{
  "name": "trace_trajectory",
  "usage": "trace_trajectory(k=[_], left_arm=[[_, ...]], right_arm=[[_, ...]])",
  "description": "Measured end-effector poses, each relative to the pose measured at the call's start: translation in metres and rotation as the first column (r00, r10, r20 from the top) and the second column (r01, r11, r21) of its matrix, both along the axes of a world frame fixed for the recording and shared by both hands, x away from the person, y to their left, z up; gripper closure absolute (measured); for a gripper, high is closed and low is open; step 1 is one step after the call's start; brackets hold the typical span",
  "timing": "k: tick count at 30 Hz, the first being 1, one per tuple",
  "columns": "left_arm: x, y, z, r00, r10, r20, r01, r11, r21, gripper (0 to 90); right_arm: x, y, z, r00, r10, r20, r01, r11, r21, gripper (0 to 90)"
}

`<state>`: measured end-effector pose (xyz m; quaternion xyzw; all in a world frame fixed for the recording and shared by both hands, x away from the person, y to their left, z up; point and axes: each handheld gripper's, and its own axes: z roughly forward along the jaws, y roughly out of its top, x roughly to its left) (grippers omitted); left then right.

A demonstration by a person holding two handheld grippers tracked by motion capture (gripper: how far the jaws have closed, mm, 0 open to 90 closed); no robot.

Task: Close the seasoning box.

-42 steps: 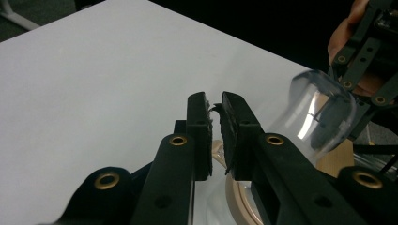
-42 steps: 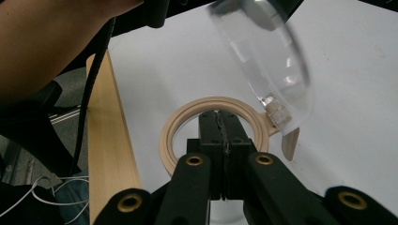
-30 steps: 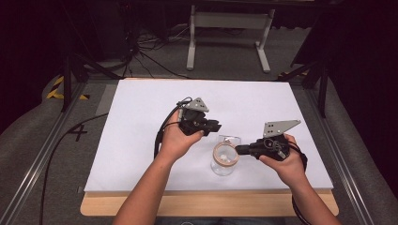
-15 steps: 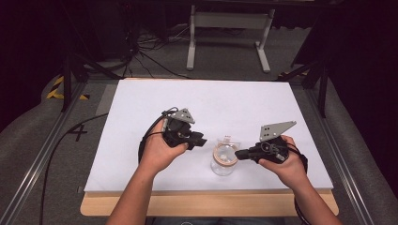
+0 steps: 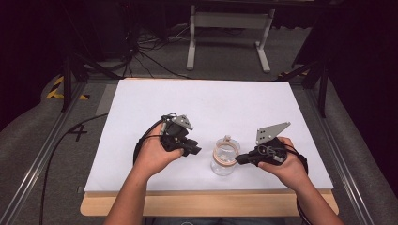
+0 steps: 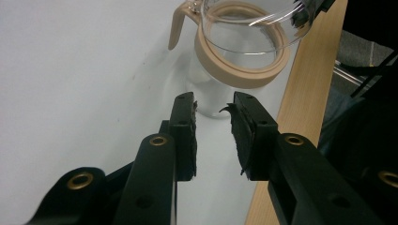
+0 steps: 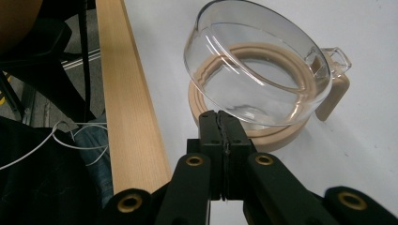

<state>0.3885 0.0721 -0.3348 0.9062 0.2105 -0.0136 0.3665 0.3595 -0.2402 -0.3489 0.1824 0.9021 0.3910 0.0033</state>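
The jar point(image 5: 224, 160), clear glass with a tan ring and a clear domed lid point(image 7: 256, 70) tilted up on it, stands on the smooth white table point(image 5: 206, 105) near its wooden front edge. Left of it, the left gripper point(image 6: 213, 110) holds its black, ragged-padded jaws apart, empty. The right gripper point(image 7: 219, 123) has its jaws pressed together at the lid's rim; whether they pinch it I cannot tell.

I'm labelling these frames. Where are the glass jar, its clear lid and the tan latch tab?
glass jar point(image 5: 222, 167), high view, on its clear side wall.
clear lid point(image 7: 244, 70), right gripper view, on the tilted dome.
tan latch tab point(image 6: 176, 29), left gripper view, on the strip hanging from the ring.
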Motion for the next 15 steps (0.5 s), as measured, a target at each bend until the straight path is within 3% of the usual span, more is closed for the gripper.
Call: trace_trajectory(k=[7, 15], left_arm=[[0.0024, -0.0032, -0.0072, 0.9993, -0.010, -0.037, 0.011, 0.9992, 0.038, 68.9], [0.0028, -0.0028, -0.0084, 0.9988, -0.006, -0.049, 0.008, 0.9992, 0.038, 69.3]], right_arm=[[-0.0003, 0.0004, -0.0015, 0.9998, 0.010, -0.020, -0.011, 1.000, -0.023, 89.8], [0.0003, 0.0010, -0.0051, 0.9990, 0.018, -0.040, -0.021, 0.998, -0.061, 89.8]])
